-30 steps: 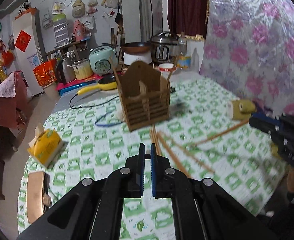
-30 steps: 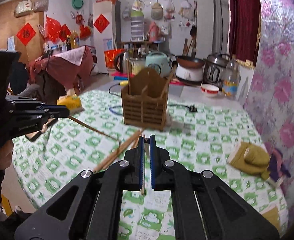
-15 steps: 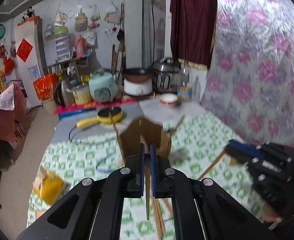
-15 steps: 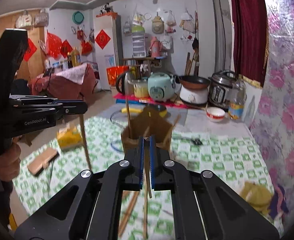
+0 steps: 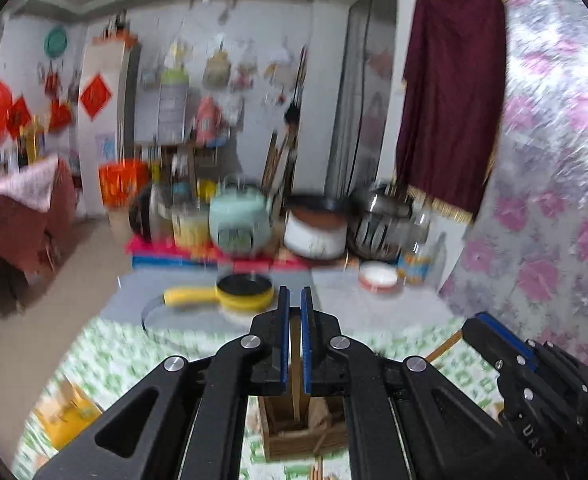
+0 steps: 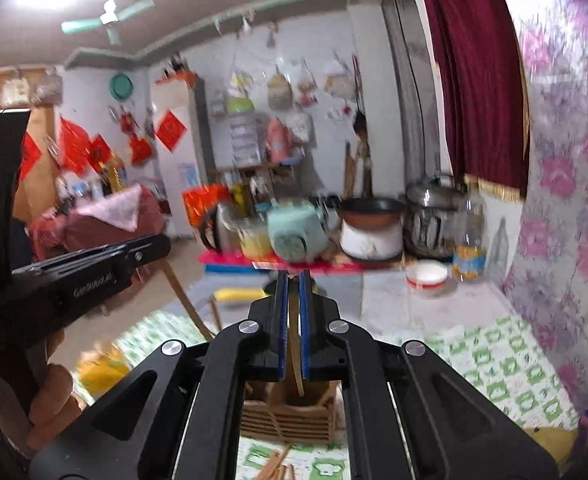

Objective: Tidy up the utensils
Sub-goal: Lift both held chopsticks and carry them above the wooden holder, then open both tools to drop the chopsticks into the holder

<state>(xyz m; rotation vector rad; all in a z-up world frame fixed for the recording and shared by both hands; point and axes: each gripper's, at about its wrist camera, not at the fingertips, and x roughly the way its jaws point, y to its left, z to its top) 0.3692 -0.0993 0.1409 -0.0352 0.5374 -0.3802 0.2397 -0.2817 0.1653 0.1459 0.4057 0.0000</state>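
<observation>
Wooden holder (image 5: 302, 428): near centre on the checked cloth (image 6: 490, 356), under both tongs.
Left chopstick (image 5: 295, 364): pinched in left gripper (image 5: 295, 344), long axis near upright, lower end over an open slot.
Right chopstick (image 6: 294, 344): pinched in right gripper (image 6: 293, 320), hanging down, slightly tilted, tip above the holder.
Key relation: holder lies straight below each stick; judged move is down along the stick's axis.
Nearer hand: cannot tell.
Loose chopsticks (image 6: 278, 466): on cloth, near side of holder.
</observation>
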